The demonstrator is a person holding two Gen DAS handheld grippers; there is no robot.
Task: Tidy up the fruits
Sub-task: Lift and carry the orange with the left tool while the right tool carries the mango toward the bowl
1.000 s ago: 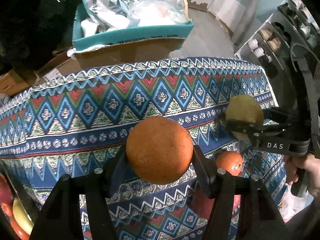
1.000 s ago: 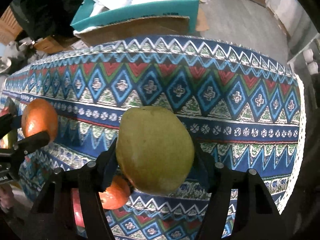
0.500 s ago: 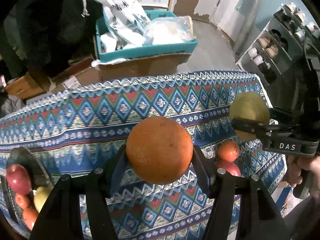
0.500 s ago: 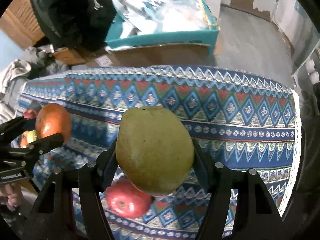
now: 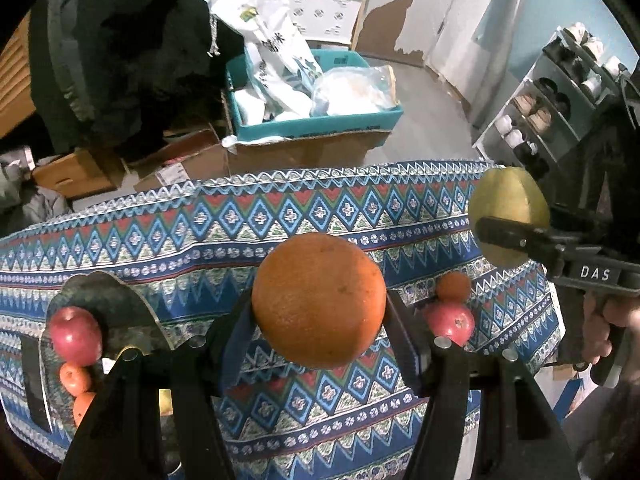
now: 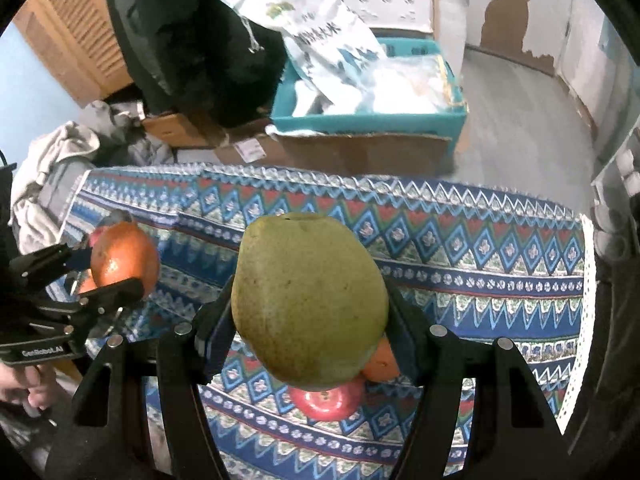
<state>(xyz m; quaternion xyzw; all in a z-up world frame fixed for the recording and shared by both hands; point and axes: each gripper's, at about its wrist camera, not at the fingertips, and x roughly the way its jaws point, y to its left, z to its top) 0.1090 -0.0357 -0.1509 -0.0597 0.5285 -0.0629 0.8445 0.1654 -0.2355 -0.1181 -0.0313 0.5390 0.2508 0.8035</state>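
Note:
High above the patterned tablecloth (image 5: 312, 216), my left gripper (image 5: 318, 320) is shut on a large orange (image 5: 319, 300). The right gripper (image 6: 310, 320) is shut on a green pear (image 6: 308, 300), which also shows at the right of the left wrist view as the pear (image 5: 508, 208). On the cloth below lie a red apple (image 5: 450, 322) and a small tangerine (image 5: 453, 286). A dark plate (image 5: 100, 300) at the left holds a red apple (image 5: 75, 336) and small oranges (image 5: 74, 378); my left fingers hide part of it.
Behind the table a teal box (image 5: 320, 120) of white bags sits on cardboard boxes (image 5: 304, 152). A dark coat (image 5: 132, 60) hangs at the back left, and a shoe rack (image 5: 552, 100) stands at the right. The floor beyond is bare grey.
Both grippers have risen with their fruit, so the table looks smaller and farther. The plate of fruit at the left and the red apple under the tangerine have come into view.

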